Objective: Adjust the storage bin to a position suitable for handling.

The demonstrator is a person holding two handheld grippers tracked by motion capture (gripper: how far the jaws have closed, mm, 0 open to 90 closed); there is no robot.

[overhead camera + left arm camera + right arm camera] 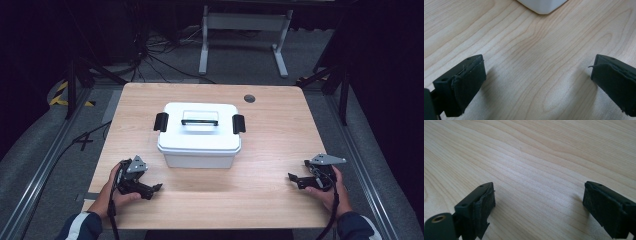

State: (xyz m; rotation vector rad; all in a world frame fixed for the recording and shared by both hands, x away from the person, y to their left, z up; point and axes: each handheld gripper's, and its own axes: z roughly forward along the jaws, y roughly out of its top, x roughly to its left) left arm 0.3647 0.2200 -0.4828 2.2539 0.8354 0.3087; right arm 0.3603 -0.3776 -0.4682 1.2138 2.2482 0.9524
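Left hand-held gripper: the left hand-held gripper (pixel 157 187) sits low over the near left part of the table (pixel 270 145), jaws spread wide, nothing between them but bare wood.
Right hand-held gripper: the right hand-held gripper (pixel 291 176) is over at the near right, jaws as wide apart as they go, gripping nothing, tips pointing in toward the middle.
Hands: a left hand (pixel 117 192) and a right hand (pixel 332 187) wrap the two tools, sleeves coming in from the bottom edge.
Box: the white lidded box (pixel 199 135) stands mid-table, between the two tools and a little beyond them, apart from both; clear handle (pixel 200 118) on top, a black latch (pixel 161 121) at its left end and another at its right.
Cut off: in the left gripper view a white corner of the box (pixel 542 6) pokes in at the top edge, the rest cropped away.
Hard to make out: whether the jaw tips touch the wood or hang just above it, I cannot tell.
View against view: the high view gives the whole box and both tools; the right gripper view looks out over plain wood grain between its jaws.
Background: a dark round hole (pixel 249 98) marks the far right of the table.
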